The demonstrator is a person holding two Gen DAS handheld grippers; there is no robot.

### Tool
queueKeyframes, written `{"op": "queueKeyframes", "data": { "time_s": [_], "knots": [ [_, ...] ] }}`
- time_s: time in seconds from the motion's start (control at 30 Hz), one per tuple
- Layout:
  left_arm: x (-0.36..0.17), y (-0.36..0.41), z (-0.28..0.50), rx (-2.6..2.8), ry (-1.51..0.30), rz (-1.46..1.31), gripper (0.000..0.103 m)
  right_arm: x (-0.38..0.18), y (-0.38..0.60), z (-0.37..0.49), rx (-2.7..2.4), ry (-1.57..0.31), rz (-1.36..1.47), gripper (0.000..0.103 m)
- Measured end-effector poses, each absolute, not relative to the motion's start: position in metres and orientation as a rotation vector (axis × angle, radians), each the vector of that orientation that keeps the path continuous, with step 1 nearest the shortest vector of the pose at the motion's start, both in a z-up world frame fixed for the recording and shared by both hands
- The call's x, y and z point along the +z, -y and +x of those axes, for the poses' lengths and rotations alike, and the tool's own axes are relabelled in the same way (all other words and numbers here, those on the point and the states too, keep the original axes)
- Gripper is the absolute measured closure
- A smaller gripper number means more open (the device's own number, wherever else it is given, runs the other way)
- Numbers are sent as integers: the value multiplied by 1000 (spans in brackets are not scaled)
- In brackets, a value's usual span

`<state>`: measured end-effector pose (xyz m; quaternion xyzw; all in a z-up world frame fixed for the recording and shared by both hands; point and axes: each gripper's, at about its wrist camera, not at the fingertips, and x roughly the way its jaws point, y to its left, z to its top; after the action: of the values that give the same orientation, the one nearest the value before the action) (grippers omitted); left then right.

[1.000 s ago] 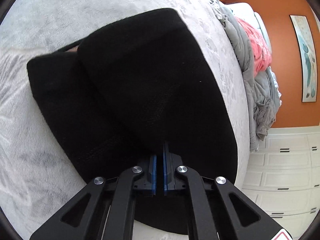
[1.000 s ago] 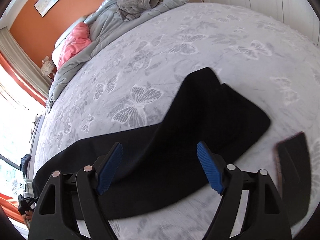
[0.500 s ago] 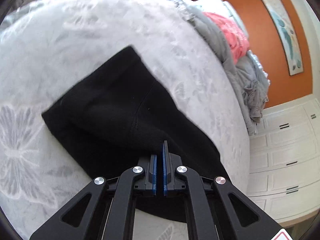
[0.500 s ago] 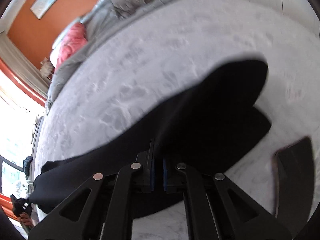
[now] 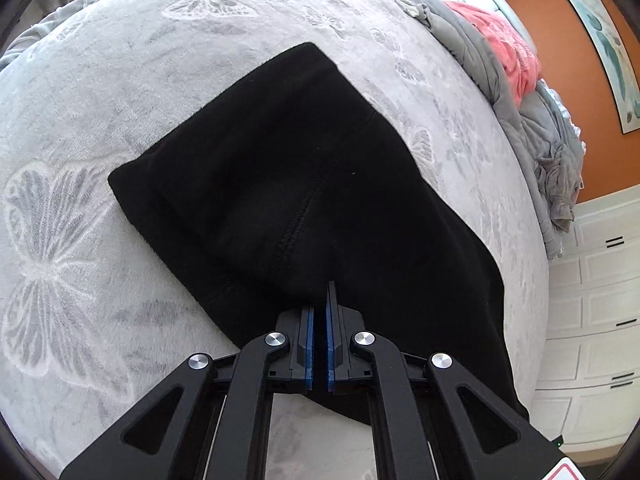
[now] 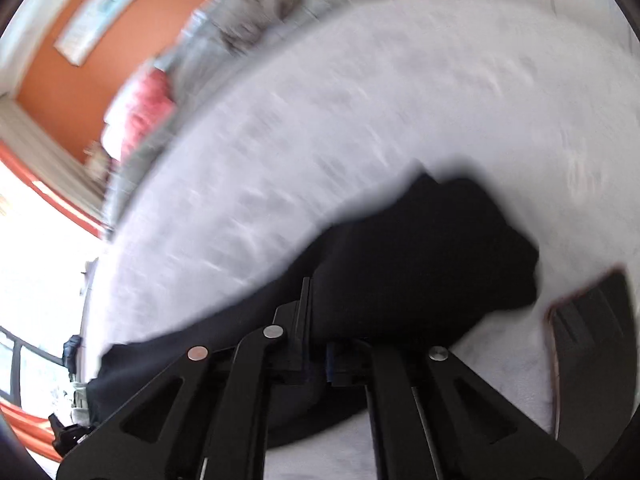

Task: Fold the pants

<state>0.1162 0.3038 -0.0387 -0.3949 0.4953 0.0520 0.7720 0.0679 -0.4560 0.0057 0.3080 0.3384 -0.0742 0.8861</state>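
Note:
Black pants (image 5: pixel 304 184) lie on a pale grey bedspread with a butterfly pattern (image 5: pixel 80 208). In the left wrist view my left gripper (image 5: pixel 320 304) is shut on a fold of the pants' near edge, with a stitched seam running away from the fingers. In the blurred right wrist view the pants (image 6: pixel 420 264) stretch to the lower left, and my right gripper (image 6: pixel 316 312) is shut on their cloth, which drapes over the fingers.
A heap of grey and pink bedding (image 5: pixel 520 72) lies along the far side of the bed below an orange wall. White drawers (image 5: pixel 592 312) stand at the right. A dark flat object (image 6: pixel 592 352) lies on the bedspread right of the pants.
My right gripper closed on the pants and is moving fast, blurring its view. My left gripper stayed shut on the cloth and has pulled back, so more bedspread shows around the pants.

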Motion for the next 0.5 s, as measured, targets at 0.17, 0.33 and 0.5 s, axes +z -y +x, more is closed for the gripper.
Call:
{"op": "queueKeyframes", "data": {
  "time_s": [0.17, 0.33, 0.5],
  "knots": [
    [-41, -309, 111, 104, -1076, -839, 100, 1, 460, 58, -218, -755, 522, 100],
    [-43, -302, 118, 109, -1110, -813, 100, -37, 467, 72, -251, -889, 520, 99],
    [-53, -301, 115, 153, -1170, -770, 98, -37, 459, 73, -295, -923, 494, 88]
  ]
}}
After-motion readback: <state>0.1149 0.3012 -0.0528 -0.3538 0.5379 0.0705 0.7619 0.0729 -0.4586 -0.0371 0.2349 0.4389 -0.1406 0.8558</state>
